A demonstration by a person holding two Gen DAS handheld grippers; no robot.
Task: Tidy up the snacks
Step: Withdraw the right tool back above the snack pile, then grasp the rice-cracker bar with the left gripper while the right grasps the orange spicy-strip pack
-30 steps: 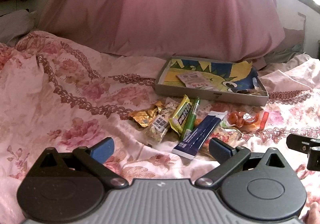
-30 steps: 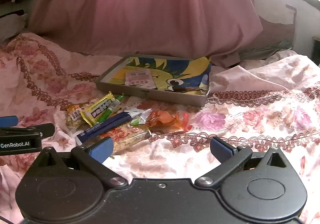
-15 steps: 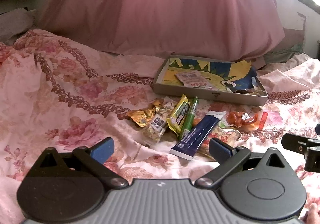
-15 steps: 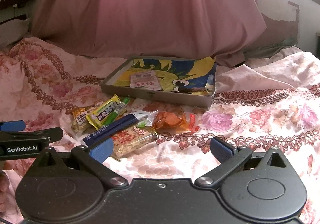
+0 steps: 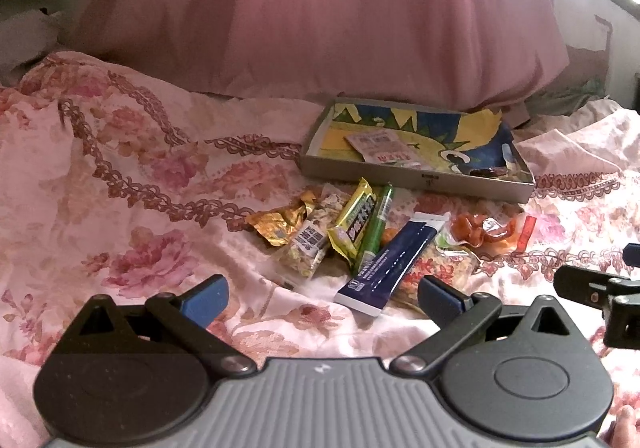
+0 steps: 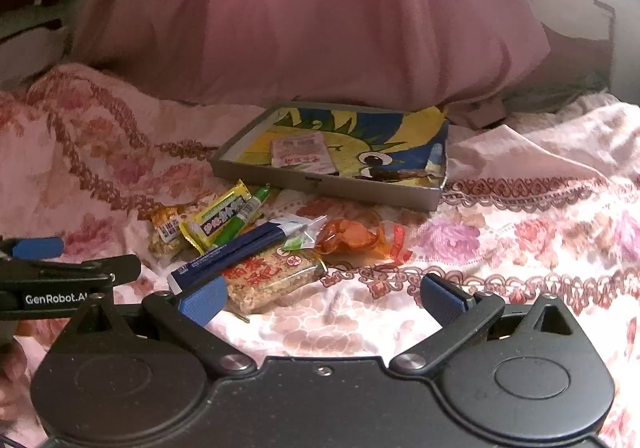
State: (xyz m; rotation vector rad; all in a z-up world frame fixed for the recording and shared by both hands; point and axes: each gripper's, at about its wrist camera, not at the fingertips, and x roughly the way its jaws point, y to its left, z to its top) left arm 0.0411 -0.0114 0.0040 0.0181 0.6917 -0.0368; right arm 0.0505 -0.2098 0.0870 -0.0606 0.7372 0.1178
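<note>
Several snacks lie in a pile on the floral bedspread: a dark blue stick pack, a yellow bar, a green stick, a gold wrapper, a nut pack, an orange packet and a rice-cake pack. Behind them sits a grey tray with a cartoon lining, holding a pink sachet and a dark snack. My left gripper and right gripper hover open, short of the pile, both empty.
A large pink pillow rises behind the tray. The floral bedspread is rumpled, with a fold to the right of the tray. The other gripper shows at each view's edge: right, left.
Both grippers have drifted slightly toward the snack pile, the right one most. The snacks and tray have not moved. Both jaws stay open.
</note>
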